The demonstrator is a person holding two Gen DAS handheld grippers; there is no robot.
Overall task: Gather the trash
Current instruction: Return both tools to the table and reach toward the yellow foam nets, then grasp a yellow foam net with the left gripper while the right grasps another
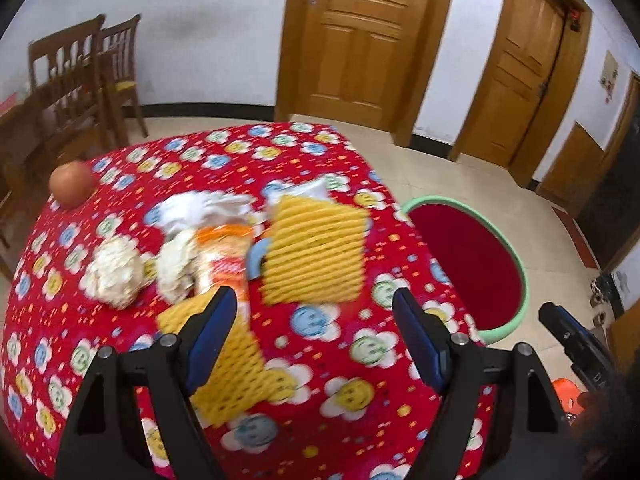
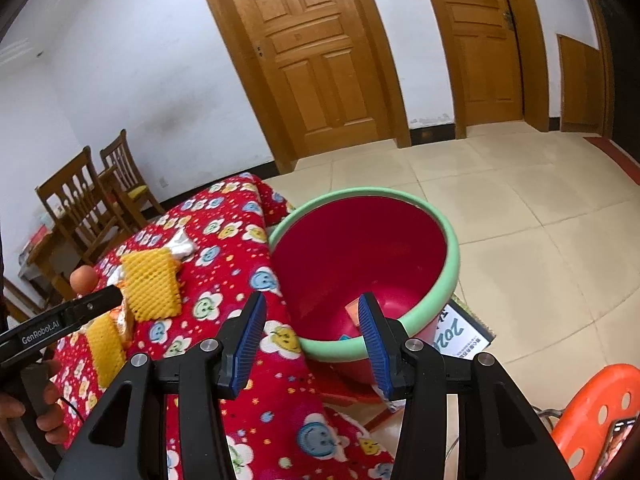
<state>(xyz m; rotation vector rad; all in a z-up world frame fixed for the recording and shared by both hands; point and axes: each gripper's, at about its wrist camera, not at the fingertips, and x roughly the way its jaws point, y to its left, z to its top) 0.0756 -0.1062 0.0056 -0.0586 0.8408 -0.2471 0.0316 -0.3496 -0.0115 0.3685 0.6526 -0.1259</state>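
Trash lies on a red flowered tablecloth [image 1: 320,152]: a large yellow foam net [image 1: 316,256], a second yellow foam net [image 1: 236,364], an orange snack wrapper [image 1: 226,256], two crumpled paper balls [image 1: 116,276] and a white wrapper [image 1: 204,210]. My left gripper [image 1: 316,336] is open and empty above the cloth, its left finger over the second net. My right gripper [image 2: 312,340] is open and empty over the edge of a red bucket with a green rim [image 2: 452,264]; a small scrap [image 2: 352,308] lies inside. The bucket also shows in the left wrist view [image 1: 520,264].
An orange fruit [image 1: 71,185] sits at the table's far left. Wooden chairs [image 1: 84,80] stand behind the table. An orange plastic stool [image 2: 592,412] is at the lower right, printed paper [image 2: 460,332] under the bucket, doors [image 2: 312,48] beyond the tiled floor.
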